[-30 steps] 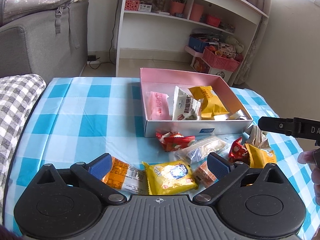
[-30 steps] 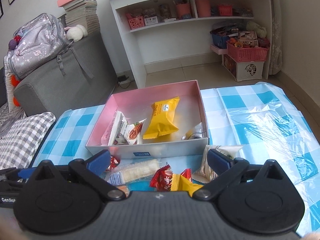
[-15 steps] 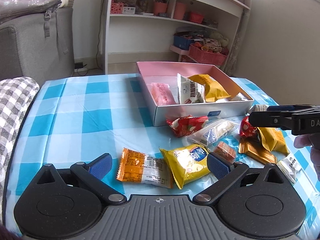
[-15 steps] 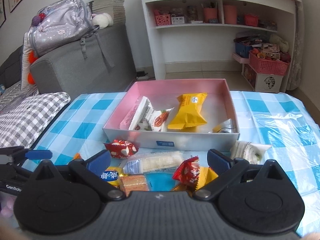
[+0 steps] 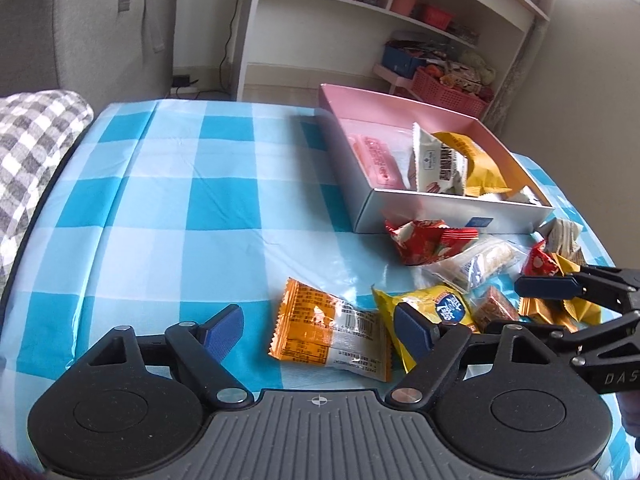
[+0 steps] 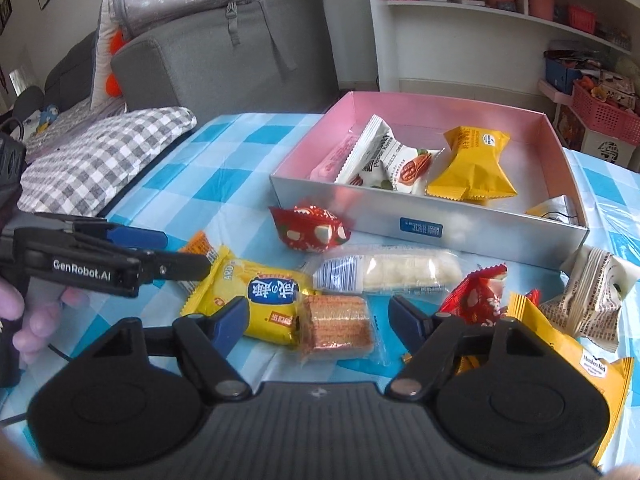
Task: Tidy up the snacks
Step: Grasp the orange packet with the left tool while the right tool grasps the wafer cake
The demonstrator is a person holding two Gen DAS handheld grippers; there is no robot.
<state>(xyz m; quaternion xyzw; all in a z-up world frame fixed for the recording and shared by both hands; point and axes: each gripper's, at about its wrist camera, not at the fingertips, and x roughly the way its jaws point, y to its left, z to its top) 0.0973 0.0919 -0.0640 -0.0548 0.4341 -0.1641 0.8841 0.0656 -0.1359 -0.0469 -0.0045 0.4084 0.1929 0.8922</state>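
Presently the blue-checked tablecloth carries a pink-lined box already holding a pink bar, a white nut packet and a yellow pack. Loose snacks lie just before the box: a red wrapper, clear rice-cake pack, yellow cracker bag, orange packet and wafer. Left gripper spread, straddling the orange packet without contact. Right gripper spread over the wafer, nothing held.
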